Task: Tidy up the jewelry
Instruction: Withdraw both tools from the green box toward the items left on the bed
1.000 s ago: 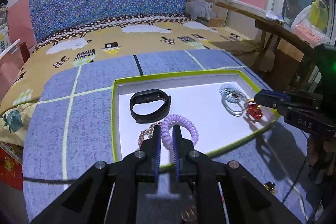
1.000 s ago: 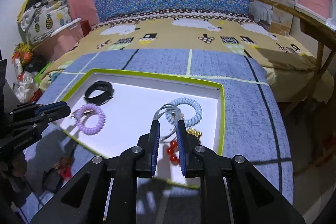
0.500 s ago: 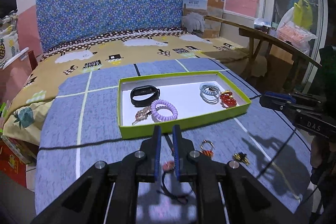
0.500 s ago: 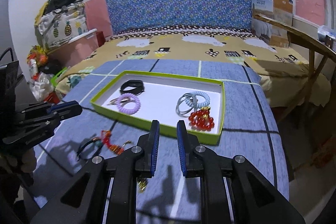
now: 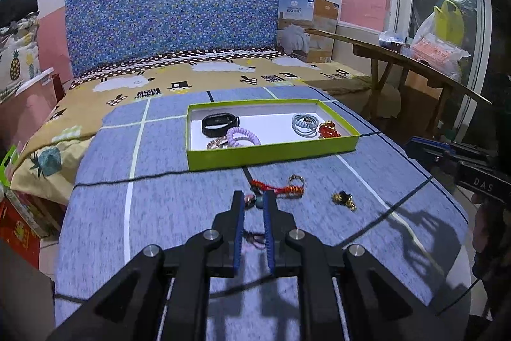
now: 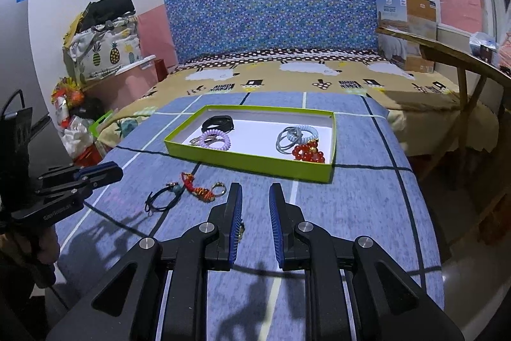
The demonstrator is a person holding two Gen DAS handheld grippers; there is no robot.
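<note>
**Both grippers drawn back from the tray**

Since the earlier frames, both grippers have been pulled away from the green tray, and more of the blue-grey bench is taken in. The left gripper is held above the black cord bracelet, its jaws a narrow gap apart and gripping nothing. The right gripper is likewise held with jaws slightly parted and empty. Inside the tray are seen a black band, a purple coil tie, a pale blue coil tie and red beads. Left loose on the bench, just before the tray, are a red braided charm (a ring at its end) and a small gold piece.
</note>
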